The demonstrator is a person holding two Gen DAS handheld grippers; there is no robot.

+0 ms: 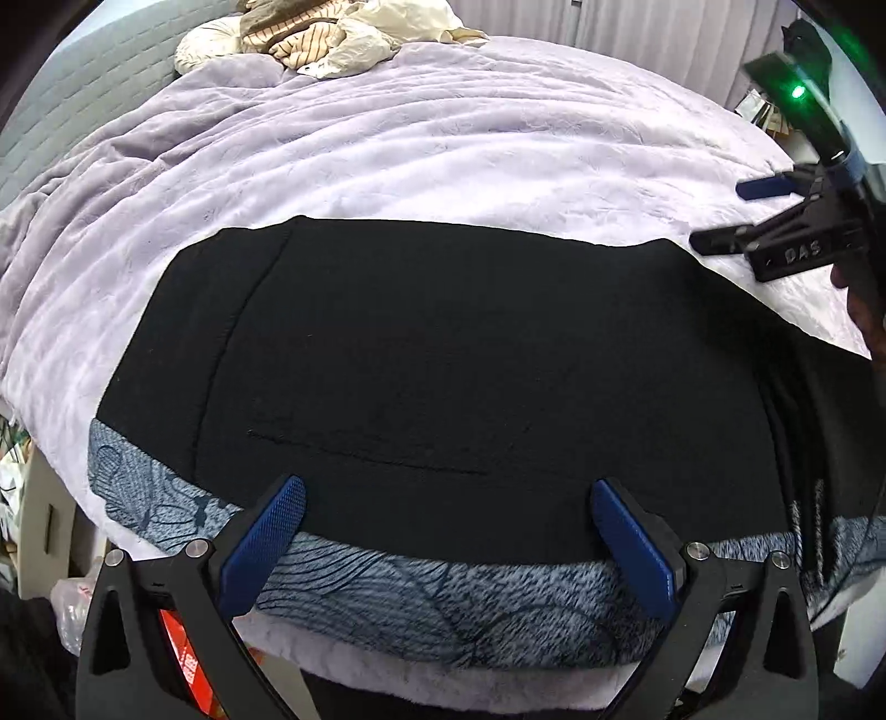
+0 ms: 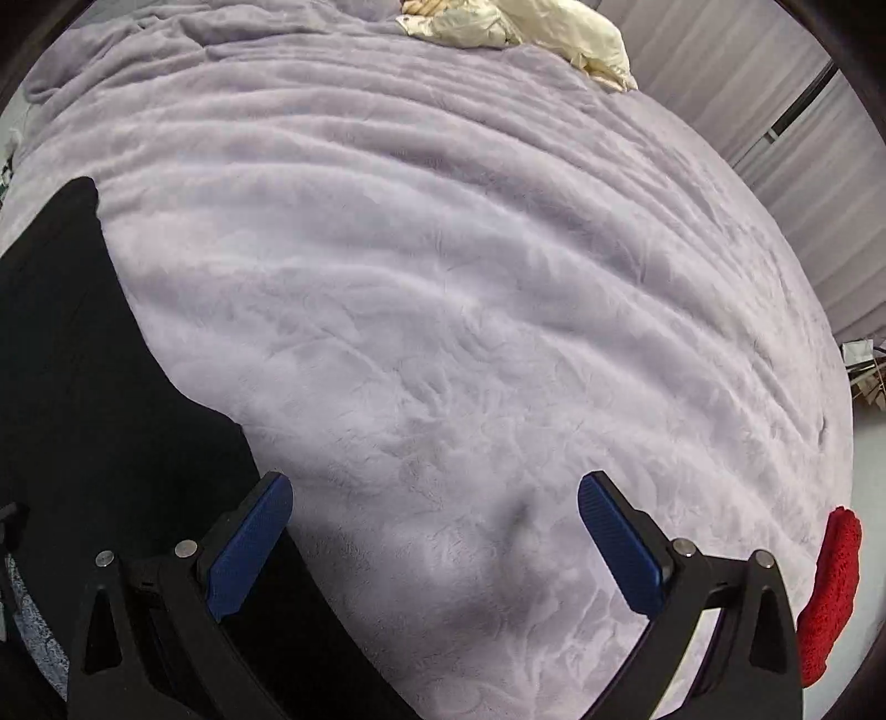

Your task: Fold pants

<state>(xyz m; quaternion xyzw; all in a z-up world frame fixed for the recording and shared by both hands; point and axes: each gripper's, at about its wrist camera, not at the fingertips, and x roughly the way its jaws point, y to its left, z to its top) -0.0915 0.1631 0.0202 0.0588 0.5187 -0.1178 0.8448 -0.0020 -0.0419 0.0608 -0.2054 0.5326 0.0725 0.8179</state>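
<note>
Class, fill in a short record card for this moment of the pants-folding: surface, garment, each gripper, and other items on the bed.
surface: lilac plush blanket covering a bed
garment: black pants lying flat near the bed's front edge
left gripper: open, over the pants, holding nothing
right gripper: open, over bare blanket beside the pants
other items: heap of clothes at the far end; red knit item at the right edge

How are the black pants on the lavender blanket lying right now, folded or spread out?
Cannot tell: the black pants lie flat on the lavender blanket, but their layers do not show and they run past the frame.
</note>
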